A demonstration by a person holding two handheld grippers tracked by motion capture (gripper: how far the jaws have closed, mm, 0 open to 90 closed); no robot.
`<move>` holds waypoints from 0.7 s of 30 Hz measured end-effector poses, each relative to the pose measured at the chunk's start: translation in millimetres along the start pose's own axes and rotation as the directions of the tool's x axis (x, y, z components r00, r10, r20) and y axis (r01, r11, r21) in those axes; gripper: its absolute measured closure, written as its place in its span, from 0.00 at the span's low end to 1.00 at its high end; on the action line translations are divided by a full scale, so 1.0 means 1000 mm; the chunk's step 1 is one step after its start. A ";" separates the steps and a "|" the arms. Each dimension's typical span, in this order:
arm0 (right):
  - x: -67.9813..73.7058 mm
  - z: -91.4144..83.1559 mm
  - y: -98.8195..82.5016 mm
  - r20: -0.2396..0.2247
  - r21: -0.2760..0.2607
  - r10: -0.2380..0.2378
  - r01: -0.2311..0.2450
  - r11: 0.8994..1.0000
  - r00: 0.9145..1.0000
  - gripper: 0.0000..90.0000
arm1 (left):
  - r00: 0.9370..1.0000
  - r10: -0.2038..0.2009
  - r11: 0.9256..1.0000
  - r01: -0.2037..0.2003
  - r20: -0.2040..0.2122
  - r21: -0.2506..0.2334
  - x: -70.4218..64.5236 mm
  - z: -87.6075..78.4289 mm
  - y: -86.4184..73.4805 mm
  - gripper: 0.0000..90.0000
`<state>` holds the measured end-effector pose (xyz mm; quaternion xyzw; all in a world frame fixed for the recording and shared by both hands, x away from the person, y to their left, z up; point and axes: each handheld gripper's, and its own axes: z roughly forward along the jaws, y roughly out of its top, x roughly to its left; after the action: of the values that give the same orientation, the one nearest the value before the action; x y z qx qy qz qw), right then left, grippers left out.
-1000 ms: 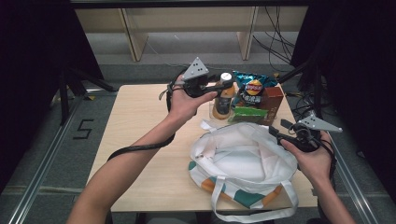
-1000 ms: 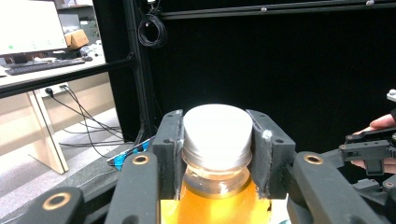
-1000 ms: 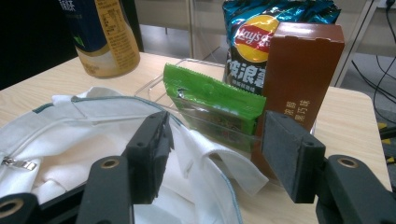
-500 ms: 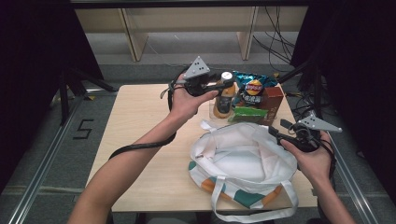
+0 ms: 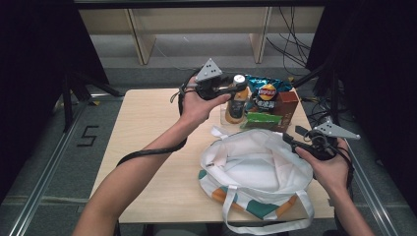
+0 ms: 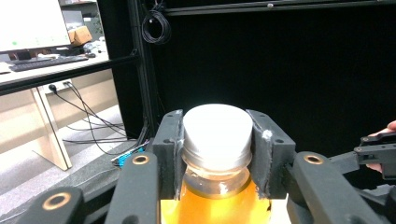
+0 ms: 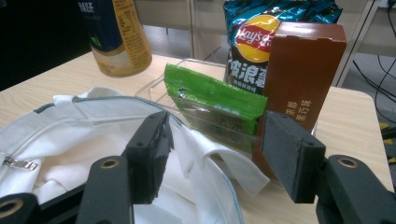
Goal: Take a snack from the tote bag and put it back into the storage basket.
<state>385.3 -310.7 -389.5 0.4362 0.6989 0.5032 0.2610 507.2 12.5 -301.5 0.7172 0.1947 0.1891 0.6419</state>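
1 bottle [image 5: 237,100] w/ orange drink, white cap, 1 chip bag [image 5: 266,90], 1 brown box [image 5: 286,107], 1 green pkt [image 5: 260,118], 1 clear tray [image 7: 154,84], 1 white tote bag [image 5: 255,169], 1 table [image 5: 147,128], 2 grippers counted: left gripper [image 5: 230,90], right gripper [image 5: 294,138]
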 end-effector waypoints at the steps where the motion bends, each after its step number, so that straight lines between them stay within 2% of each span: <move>1: 0.000 0.000 0.000 0.002 -0.002 -0.001 0.001 1.000 1.000 0.47 | 1.000 -0.001 1.000 0.001 -0.001 0.001 0.000 0.000 0.000 0.65; 8: -0.001 0.000 0.000 0.008 -0.004 -0.010 0.010 1.000 1.000 0.47 | 1.000 -0.009 1.000 0.009 -0.008 0.005 0.002 0.002 -0.002 0.65; 11: 0.000 0.000 0.000 0.001 0.002 -0.001 0.001 1.000 1.000 0.47 | 1.000 -0.008 1.000 0.008 -0.008 0.004 0.003 0.003 -0.002 0.65; 12: 0.001 -0.001 0.000 0.009 0.017 0.016 -0.016 1.000 1.000 0.47 | 1.000 -0.011 1.000 0.011 -0.009 0.003 0.003 0.003 -0.002 0.65; 14: 0.002 0.000 -0.001 0.017 -0.003 0.019 -0.019 1.000 1.000 0.47 | 1.000 -0.009 1.000 0.009 -0.010 0.005 0.004 0.004 -0.003 0.65; 17: -0.001 0.000 0.000 0.004 0.002 -0.007 0.007 1.000 1.000 0.47 | 1.000 -0.005 1.000 0.005 -0.014 0.009 0.005 0.004 -0.003 0.65; 21: -0.001 0.000 0.000 0.005 0.002 -0.007 0.007 1.000 1.000 0.47 | 1.000 -0.012 1.000 0.012 -0.015 0.008 0.005 0.006 -0.003 0.65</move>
<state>385.3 -311.6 -389.6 0.4352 0.7001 0.5007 0.2639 514.4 10.6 -305.0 0.7173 0.2043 0.1897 0.6386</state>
